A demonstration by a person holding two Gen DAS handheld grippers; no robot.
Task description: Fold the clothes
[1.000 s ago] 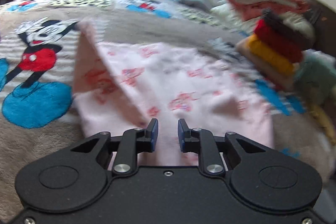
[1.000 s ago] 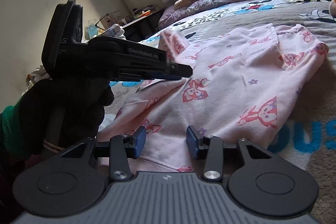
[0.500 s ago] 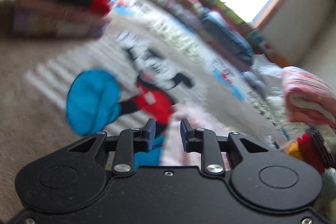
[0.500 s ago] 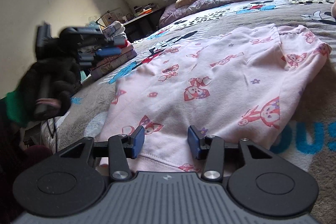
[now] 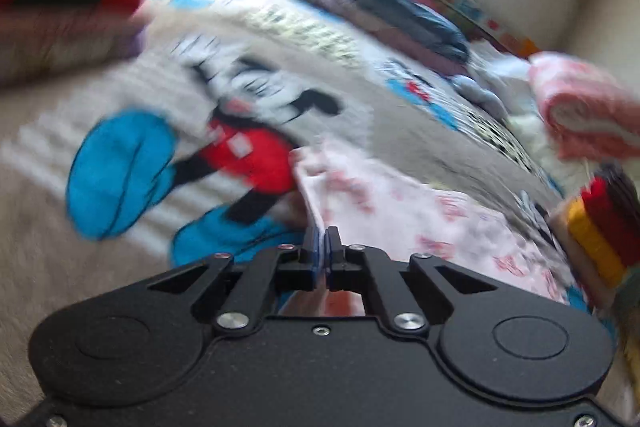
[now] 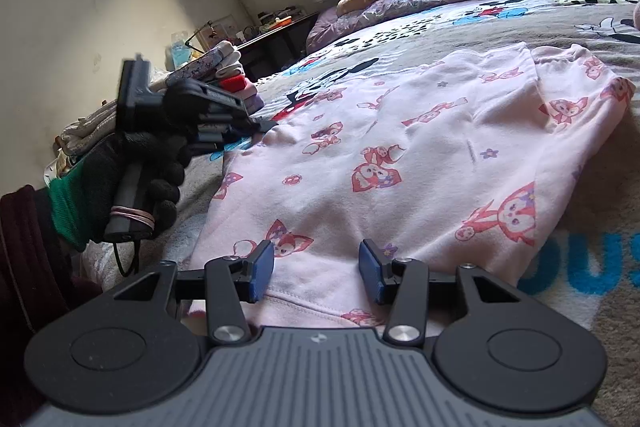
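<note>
At garment [image 6: 420, 163] corner, gloved left claw [image 5: 323, 241] clamped.

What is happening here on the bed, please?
A person is folding a pink printed garment spread on a cartoon blanket. The left gripper, in a black-gloved hand, has just closed its jaws at the garment's left edge, seemingly pinching the cloth. The right gripper hovers open over the near hem, gripping nothing. Stacks of folded clothes lie at the sides of the bed.
</note>
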